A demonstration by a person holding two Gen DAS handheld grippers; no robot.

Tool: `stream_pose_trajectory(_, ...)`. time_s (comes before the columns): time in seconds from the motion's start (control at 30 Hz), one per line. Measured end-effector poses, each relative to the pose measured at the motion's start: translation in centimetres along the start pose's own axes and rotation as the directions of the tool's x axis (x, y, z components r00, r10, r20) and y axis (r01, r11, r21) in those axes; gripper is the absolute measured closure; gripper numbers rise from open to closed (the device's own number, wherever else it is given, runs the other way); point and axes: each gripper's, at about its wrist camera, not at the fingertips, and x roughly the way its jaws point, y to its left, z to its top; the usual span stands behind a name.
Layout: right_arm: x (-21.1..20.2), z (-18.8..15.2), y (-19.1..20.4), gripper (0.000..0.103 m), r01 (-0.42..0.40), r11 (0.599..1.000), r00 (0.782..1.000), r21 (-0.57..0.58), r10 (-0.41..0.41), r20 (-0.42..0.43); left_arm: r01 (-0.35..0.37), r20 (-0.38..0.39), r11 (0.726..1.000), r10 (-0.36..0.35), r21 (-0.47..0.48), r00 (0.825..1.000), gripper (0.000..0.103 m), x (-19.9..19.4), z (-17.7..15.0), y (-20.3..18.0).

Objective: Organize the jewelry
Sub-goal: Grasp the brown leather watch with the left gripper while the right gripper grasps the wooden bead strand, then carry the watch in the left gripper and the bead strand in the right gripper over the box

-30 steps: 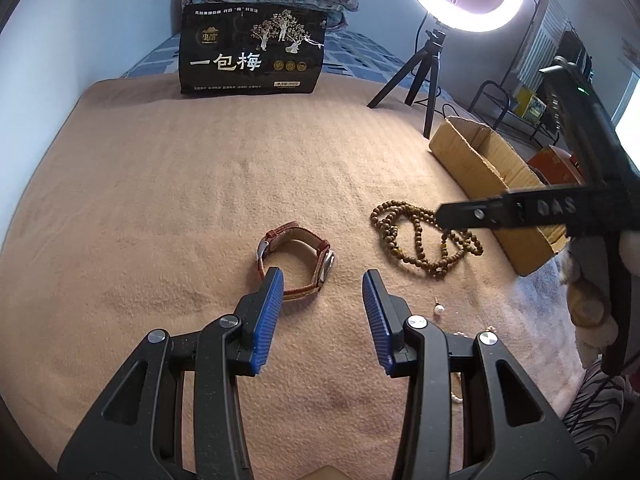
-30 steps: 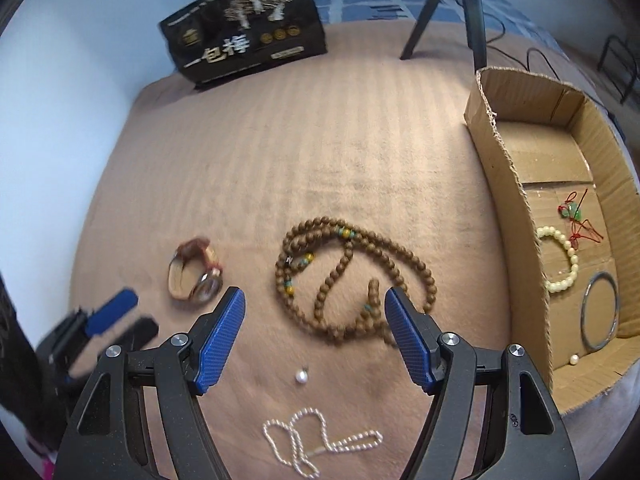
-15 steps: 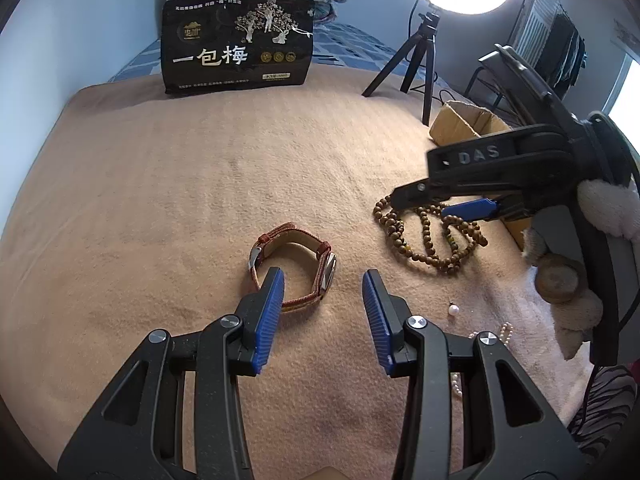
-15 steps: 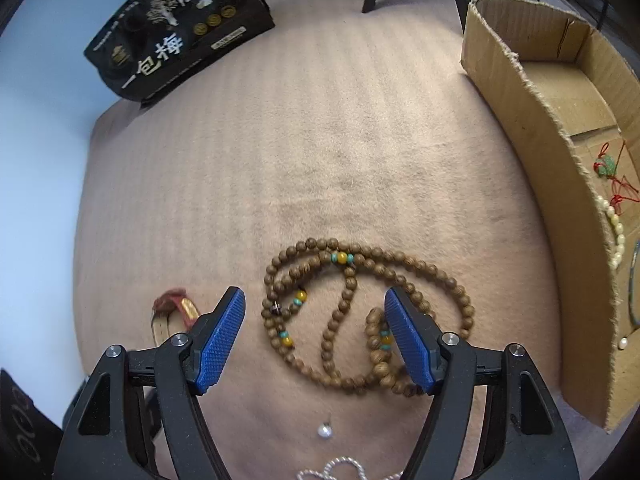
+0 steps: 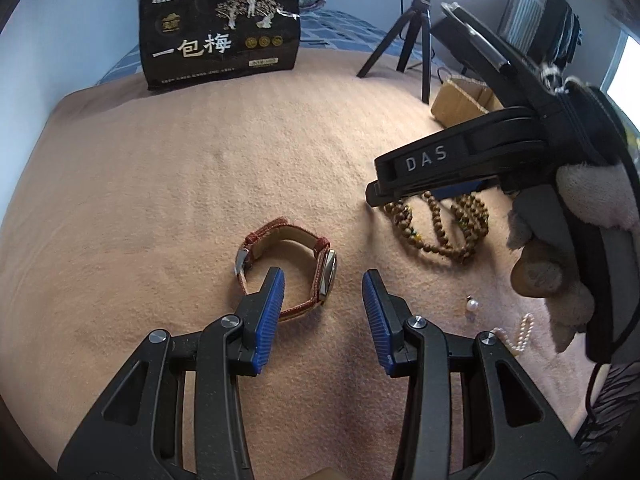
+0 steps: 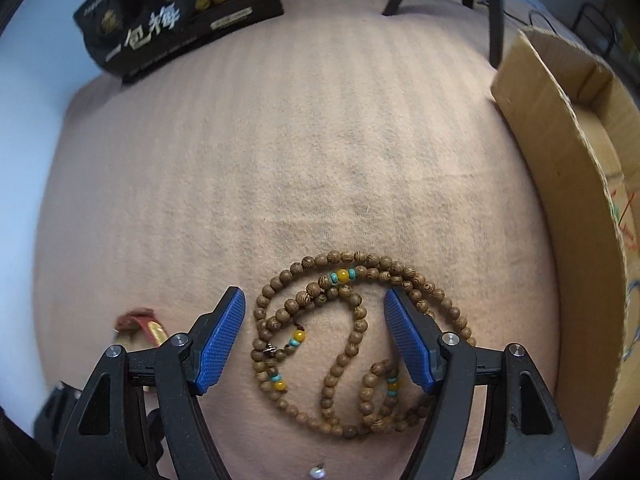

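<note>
Much of the wooden bead necklace (image 6: pixel 344 344) is covered by the right gripper (image 6: pixel 314 336), which is angled steeply down with jaws wide apart astride the coil on the blanket (image 6: pixel 280 160), nothing gripped. The watch (image 5: pixel 292 268) is partly hidden behind the left gripper (image 5: pixel 323 304), held partly open and empty just before it.

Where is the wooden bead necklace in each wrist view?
Left wrist: the necklace lies right of centre on the blanket, partly under the right claw, right of the watch.
Right wrist: the necklace lies low in the centre, between the open claw's fingers.
Shared landmark: the black bag at the far edge.
</note>
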Motion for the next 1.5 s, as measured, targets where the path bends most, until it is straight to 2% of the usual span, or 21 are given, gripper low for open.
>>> stream_pose_trajectory(0.17, 0.9, 0.2, 1.7, 0.031, 0.057, 0.993, 0.998, -0.101, -0.056, 0.008, -0.031, -0.029, 1.000, 0.031, -0.003, 0.999, 0.070, 1.3, 0.1, 0.6)
stream_pose_trajectory(0.33, 1.1, 0.0, 2.1, 0.034, 0.049, 0.988, 0.999, -0.144, -0.046, 0.020, -0.014, -0.028, 1.000, 0.014, -0.018, 1.000, 0.076, 1.8, 0.0, 0.9)
stream_pose_trajectory(0.43, 0.9, -0.4, 1.7, 0.044, 0.044, 0.987, 0.999, -0.156, -0.040, 0.030, 0.003, -0.026, 0.999, -0.004, -0.036, 1.000, 0.082, 1.9, 0.1, 1.1)
stream_pose_trajectory(0.63, 0.3, -0.8, -0.7, 0.086, 0.012, 0.989, 1.000, -0.151, -0.007, 0.029, -0.006, -0.029, 1.000, 0.006, -0.026, 1.000, 0.091, 1.9, 0.1, 0.7)
stream_pose_trajectory(0.7, 0.2, -0.8, -1.1, 0.090, -0.010, 0.990, 1.000, -0.143, 0.014, 0.026, -0.011, -0.029, 1.000, 0.010, -0.026, 1.000, 0.092, 1.8, 0.1, 0.6)
stream_pose_trajectory(0.93, -1.8, -2.5, -3.7, 0.091, -0.056, 0.989, 0.997, -0.135, 0.062, 0.043, 0.006, -0.018, 0.996, -0.008, -0.086, 1.000, 0.093, 0.8, -0.1, 1.2)
stream_pose_trajectory(1.5, -11.0, -6.9, -6.3, 0.091, -0.156, 0.973, 0.969, -0.169, 0.184, 0.165, 0.028, 0.050, 0.994, -0.023, -0.101, 0.998, 0.094, -3.7, -0.5, -1.2)
